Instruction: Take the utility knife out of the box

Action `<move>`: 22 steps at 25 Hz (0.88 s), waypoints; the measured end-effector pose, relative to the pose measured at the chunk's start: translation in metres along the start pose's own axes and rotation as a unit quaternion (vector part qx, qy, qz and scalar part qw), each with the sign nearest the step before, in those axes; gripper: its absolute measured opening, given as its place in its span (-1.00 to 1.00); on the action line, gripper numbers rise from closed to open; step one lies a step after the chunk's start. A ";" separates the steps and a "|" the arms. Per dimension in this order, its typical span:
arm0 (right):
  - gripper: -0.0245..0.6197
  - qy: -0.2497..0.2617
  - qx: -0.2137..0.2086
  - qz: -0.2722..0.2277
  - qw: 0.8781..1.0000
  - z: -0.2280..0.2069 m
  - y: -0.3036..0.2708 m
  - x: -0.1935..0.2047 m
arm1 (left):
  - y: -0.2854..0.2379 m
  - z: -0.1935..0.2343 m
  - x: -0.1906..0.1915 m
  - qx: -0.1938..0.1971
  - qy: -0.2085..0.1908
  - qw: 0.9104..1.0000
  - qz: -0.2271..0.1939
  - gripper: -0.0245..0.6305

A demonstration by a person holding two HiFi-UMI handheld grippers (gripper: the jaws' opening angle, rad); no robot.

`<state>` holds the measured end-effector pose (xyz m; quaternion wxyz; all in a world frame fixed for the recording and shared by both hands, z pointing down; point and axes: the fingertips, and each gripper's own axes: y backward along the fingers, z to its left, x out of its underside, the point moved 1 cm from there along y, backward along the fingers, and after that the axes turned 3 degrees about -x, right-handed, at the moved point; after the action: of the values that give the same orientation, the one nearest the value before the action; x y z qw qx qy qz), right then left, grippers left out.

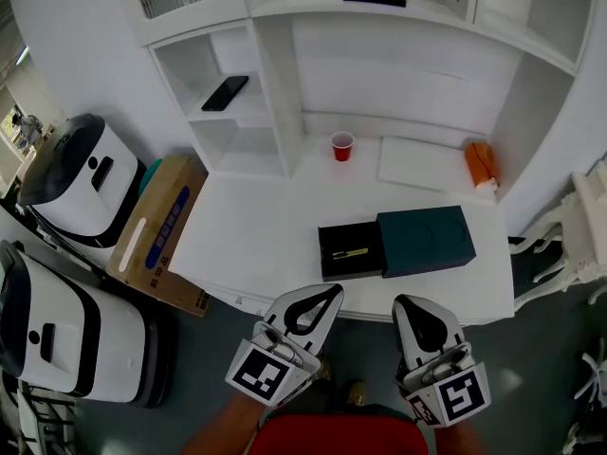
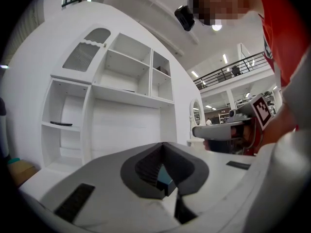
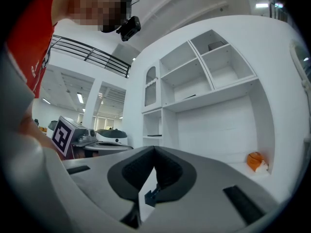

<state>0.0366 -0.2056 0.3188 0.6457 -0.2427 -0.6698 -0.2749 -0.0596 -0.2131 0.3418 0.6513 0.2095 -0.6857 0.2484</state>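
Observation:
On the white table (image 1: 256, 245) lies a dark teal box (image 1: 425, 240) with its black inner tray (image 1: 351, 251) slid out to the left. A yellow utility knife (image 1: 349, 253) rests in that tray. Both grippers hover side by side in front of the table's front edge, short of the box. My left gripper (image 1: 332, 292) is shut and empty, its tips (image 2: 163, 144) pointing level at the shelves. My right gripper (image 1: 404, 303) is also shut with nothing in it (image 3: 154, 149). Neither gripper view shows the box or knife.
A red cup (image 1: 342, 146), a white sheet (image 1: 417, 164) and an orange object (image 1: 481, 164) sit at the table's back. A black phone (image 1: 226, 93) lies on a shelf. A cardboard box (image 1: 156, 235) and white machines (image 1: 81, 173) stand left; a white chair (image 1: 579, 226) stands right.

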 end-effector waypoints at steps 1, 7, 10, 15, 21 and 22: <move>-0.92 0.001 0.005 0.001 1.000 -0.003 -0.005 0.000 | -0.005 0.006 0.002 0.004 -0.002 1.000 0.003 -0.89; -0.92 0.010 0.031 0.012 0.999 -0.017 -0.030 0.006 | -0.034 0.039 0.020 0.040 -0.012 0.999 0.032 -0.89; -0.92 0.008 0.037 0.017 0.999 -0.022 -0.037 0.011 | -0.051 0.045 0.037 0.080 -0.076 0.992 0.060 -0.89; -0.92 0.000 0.029 0.020 0.999 -0.032 -0.045 0.014 | -0.080 0.054 0.064 0.128 -0.132 0.972 0.145 -0.78; -0.92 -0.008 0.028 0.017 0.999 -0.047 -0.042 0.013 | -0.113 0.059 0.097 0.185 -0.190 0.934 0.238 -0.55; -0.92 -0.009 0.029 0.016 0.999 -0.049 -0.040 0.013 | -0.117 0.059 0.103 0.196 -0.200 0.926 0.254 -0.51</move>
<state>0.0447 -0.2687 0.3304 0.6507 -0.2373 -0.6791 -0.2430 -0.0412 -0.3379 0.4511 0.3617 0.1969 -0.7699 0.4875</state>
